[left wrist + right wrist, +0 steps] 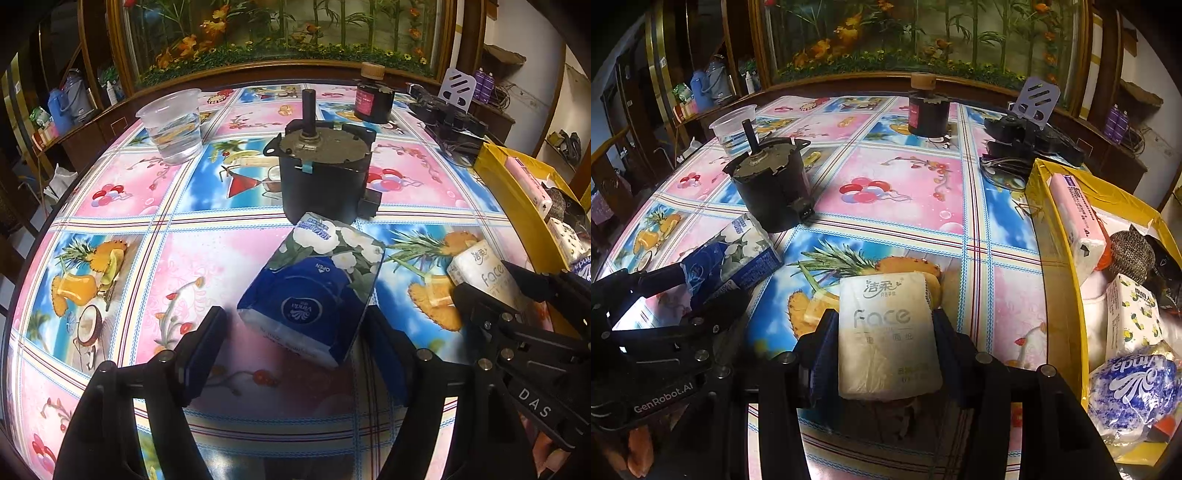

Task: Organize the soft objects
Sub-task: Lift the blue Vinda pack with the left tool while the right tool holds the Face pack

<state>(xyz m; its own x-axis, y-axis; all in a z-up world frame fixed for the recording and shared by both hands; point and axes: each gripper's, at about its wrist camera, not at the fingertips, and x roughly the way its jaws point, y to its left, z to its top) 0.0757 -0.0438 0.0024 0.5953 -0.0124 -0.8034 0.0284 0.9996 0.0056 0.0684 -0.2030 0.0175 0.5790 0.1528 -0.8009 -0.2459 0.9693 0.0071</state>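
Note:
A blue Vinda tissue pack [314,291] with white flowers lies on the table between the fingers of my left gripper [295,347], which is open around its near end; the left finger stands apart from it. It also shows in the right wrist view [735,254]. My right gripper [882,347] is shut on a white "Face" tissue pack [886,336], just above the table. That pack shows at the right in the left wrist view [484,273]. A yellow box [1060,266] at the right holds several tissue packs.
A black motor [325,170] stands just behind the blue pack. A plastic cup of water [173,125] is at the far left, a dark jar [371,99] at the back, black gear and cables [447,122] at the far right. The table's edge curves at the left.

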